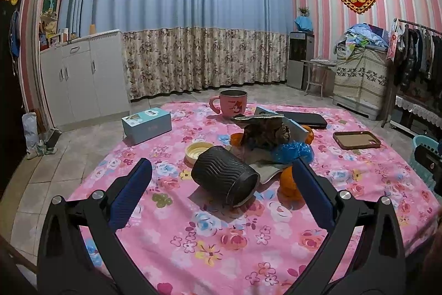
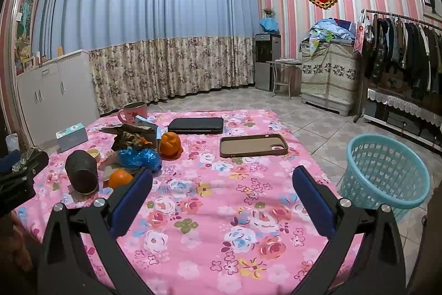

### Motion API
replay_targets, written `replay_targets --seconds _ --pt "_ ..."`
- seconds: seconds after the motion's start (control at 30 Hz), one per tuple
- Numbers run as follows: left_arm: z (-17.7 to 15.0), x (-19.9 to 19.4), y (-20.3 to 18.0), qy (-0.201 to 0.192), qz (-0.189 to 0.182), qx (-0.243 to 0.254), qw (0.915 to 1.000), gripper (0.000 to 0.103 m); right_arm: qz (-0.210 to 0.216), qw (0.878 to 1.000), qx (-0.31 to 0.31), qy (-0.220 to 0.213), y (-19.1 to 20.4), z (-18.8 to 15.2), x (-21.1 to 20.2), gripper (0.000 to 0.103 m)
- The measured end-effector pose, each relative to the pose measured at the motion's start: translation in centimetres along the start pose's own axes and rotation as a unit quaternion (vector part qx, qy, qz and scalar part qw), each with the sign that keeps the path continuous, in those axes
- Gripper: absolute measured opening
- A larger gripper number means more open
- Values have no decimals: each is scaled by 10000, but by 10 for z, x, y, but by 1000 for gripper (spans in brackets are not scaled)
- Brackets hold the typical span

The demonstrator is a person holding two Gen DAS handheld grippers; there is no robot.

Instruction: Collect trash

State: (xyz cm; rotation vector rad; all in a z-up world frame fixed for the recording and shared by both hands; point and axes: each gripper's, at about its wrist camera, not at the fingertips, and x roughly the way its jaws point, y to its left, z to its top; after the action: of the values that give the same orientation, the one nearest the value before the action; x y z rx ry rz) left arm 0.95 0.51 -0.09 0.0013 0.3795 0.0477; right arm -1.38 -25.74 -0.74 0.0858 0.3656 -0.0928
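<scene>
A light-blue plastic basket [image 2: 385, 174] stands on the tiled floor just beside the right edge of the surface [image 2: 221, 212], which wears a pink flowered cloth; no contents show through its slotted wall. A pink mug [image 1: 232, 103] stands upright at the far edge, its inside hidden.

The trash sits in a heap left of centre: a black ribbed paper cup [image 1: 225, 175] lying on its side, open mouth toward the camera, a crumpled blue plastic wrapper [image 1: 293, 152], a brown crumpled wad [image 1: 265, 133] and a yellow lid [image 1: 199, 152].

The left gripper [image 1: 221, 192] has its blue fingers spread wide, with the cup lying just ahead, between them, untouched. The right gripper [image 2: 222, 194] is likewise spread, over bare cloth, well apart from the heap.

Oranges [image 1: 288, 183] nestle against the heap. A phone case [image 2: 253, 145], a black pouch [image 2: 196, 125] and a blue box [image 1: 147, 125] lie around it.
</scene>
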Motion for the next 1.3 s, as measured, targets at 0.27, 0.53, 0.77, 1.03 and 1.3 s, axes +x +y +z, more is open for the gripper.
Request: replay_targets --seconds 0.27,0.53,0.77,1.03,1.3 --pt "-2 15 6 318 -38 -47 9995 98 7 10000 -25 17 1 0 1 99" --pt "-3 28 7 476 22 -63 9988 98 49 9999 -71 114 4 0 5 99" --pt "-5 56 7 954 47 -55 9954 98 124 9996 -107 215 8 -1 10 99" --pt "-7 82 -6 1302 137 89 9913 98 130 9996 -179 165 18 12 18 99" --pt "-6 115 -11 1632 198 -20 9864 98 183 9992 -185 301 30 12 32 99"
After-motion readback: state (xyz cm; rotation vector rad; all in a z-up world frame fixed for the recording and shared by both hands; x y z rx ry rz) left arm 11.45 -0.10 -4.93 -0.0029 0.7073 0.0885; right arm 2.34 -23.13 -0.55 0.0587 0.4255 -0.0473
